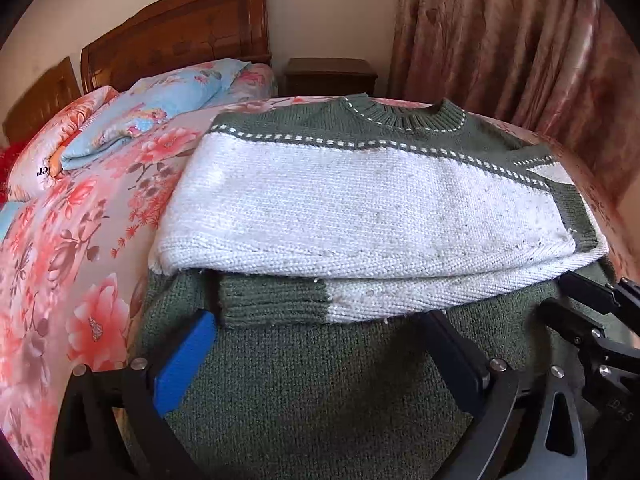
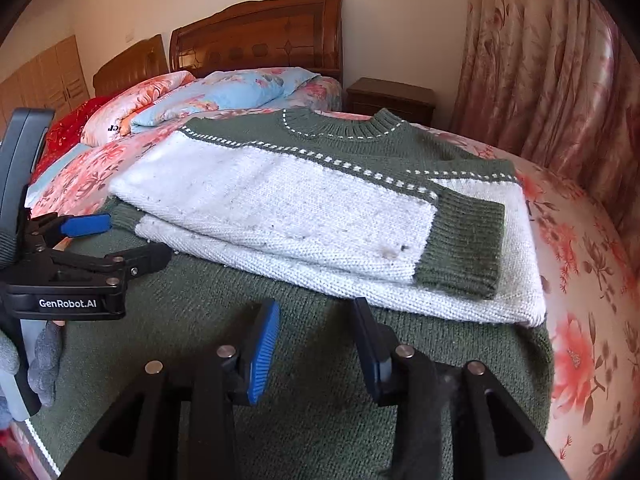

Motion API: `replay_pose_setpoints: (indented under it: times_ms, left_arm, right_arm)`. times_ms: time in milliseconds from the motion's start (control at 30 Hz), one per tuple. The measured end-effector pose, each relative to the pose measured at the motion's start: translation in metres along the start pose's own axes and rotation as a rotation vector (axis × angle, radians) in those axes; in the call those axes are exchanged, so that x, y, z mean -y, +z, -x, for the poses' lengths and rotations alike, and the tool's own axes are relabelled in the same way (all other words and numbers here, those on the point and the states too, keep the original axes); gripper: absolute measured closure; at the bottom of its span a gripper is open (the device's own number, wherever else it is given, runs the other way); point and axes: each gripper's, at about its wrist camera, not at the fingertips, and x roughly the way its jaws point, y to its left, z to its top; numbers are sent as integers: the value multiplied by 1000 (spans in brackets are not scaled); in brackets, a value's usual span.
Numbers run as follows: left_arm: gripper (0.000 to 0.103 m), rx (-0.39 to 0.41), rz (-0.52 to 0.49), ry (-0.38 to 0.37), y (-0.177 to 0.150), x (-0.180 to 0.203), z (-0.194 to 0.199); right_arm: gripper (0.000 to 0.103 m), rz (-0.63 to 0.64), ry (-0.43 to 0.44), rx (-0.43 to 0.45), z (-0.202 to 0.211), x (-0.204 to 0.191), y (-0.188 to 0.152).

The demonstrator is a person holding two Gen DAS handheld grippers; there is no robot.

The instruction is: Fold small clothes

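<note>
A green-and-white knitted sweater point(image 2: 304, 208) lies flat on a floral bedspread point(image 2: 588, 320), both sleeves point(image 2: 460, 248) already crossed over its chest. The left gripper point(image 1: 320, 344) and right gripper point(image 2: 316, 340) hover over the green hem, fingers spread and holding nothing. A neat fold likely means pinching both hem corners together (evenly), then lifting toward the collar point(image 2: 340, 126).

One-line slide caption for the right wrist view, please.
Both sleeves folded across the green-and-white sweater on the floral bed; open right gripper above its hem, left gripper alongside.
</note>
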Motion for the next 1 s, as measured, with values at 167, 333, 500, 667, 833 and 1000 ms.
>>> replay_pose_setpoints:
  times_ms: [167, 333, 500, 667, 833, 1000]
  left_arm:
    - [0, -1, 0, 8, -3, 4, 4]
    - [0, 1, 11, 0, -15, -12, 15]
    - [0, 13, 71, 6, -34, -37, 30]
    - [0, 10, 53, 53, -31, -28, 30]
    - [0, 50, -54, -44, -43, 17, 50]
    - [0, -7, -130, -47, -46, 33, 39]
  right_arm:
    - [64, 7, 4, -2, 3, 0, 0]
    - [64, -20, -20, -6, 8, 23, -16]
    - [64, -87, -33, -10, 22, 52, -32]
    - [64, -85, -99, -24, 19, 44, -28]
    - [64, 27, 28, -42, 22, -15, -31]
    - [64, 147, 32, -20, 16, -33, -34]
